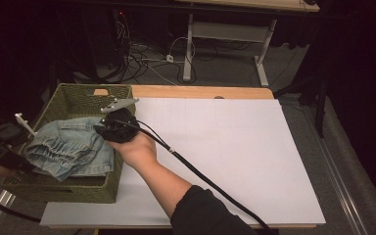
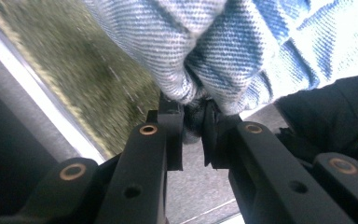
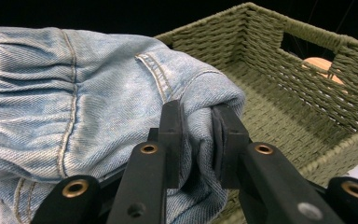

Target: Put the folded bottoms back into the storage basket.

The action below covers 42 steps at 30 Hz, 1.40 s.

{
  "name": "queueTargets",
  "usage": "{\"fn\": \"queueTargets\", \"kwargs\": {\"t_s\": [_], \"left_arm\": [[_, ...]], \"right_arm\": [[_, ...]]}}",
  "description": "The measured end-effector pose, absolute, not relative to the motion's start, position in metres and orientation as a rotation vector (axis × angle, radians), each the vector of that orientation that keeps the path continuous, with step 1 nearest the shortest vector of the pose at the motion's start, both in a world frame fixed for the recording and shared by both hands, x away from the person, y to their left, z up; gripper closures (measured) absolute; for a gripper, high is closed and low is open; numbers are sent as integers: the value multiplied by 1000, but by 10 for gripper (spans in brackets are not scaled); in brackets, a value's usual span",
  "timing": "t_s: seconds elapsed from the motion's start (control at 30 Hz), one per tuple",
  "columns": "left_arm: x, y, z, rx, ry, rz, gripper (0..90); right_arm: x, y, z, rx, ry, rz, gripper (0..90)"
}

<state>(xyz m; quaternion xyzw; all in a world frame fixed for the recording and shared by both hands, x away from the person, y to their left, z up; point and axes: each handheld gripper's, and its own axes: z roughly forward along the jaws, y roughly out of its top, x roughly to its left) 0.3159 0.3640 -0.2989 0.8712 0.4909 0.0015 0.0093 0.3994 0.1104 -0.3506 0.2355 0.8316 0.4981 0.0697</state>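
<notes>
A light blue denim garment (image 1: 71,147) lies bunched over the near half of a green woven basket (image 1: 85,93) at the table's left. My left gripper (image 1: 27,147) is at the basket's left side and is shut on a fold of the denim (image 2: 200,60). My right gripper (image 1: 103,129) comes over the basket's right wall and is shut on the garment's right edge (image 3: 198,116). In the right gripper view the denim (image 3: 74,107) hangs above the basket's floor (image 3: 270,112).
A white sheet (image 1: 215,156) covers most of the wooden table (image 1: 200,91) to the right of the basket. A black cable (image 1: 200,178) trails from the right gripper across the sheet. Beyond the table are a desk frame (image 1: 225,44) and loose floor cables.
</notes>
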Motion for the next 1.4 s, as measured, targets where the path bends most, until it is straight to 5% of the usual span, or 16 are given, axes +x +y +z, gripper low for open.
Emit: {"fn": "queueTargets", "kwargs": {"t_s": [0.57,0.6,0.67,0.9,1.07,1.4], "left_arm": [[352,380,-305,2615,1635,105,763],[354,381,-313,2616,1667,93,706],[357,380,-325,2627,1726,26,410],[346,371,-322,2580,1747,-16,45],[335,356,-315,2542,1757,-10,0],[320,309,-313,2541,1717,-29,0]], "right_arm": [[446,127,-353,782,2485,1491,736],[451,129,-358,791,2481,1481,684],[463,132,-374,855,2478,1440,445],[457,108,-369,797,2420,1488,171],[435,76,-355,723,2325,1539,0],[402,0,-360,667,2292,1484,0]]}}
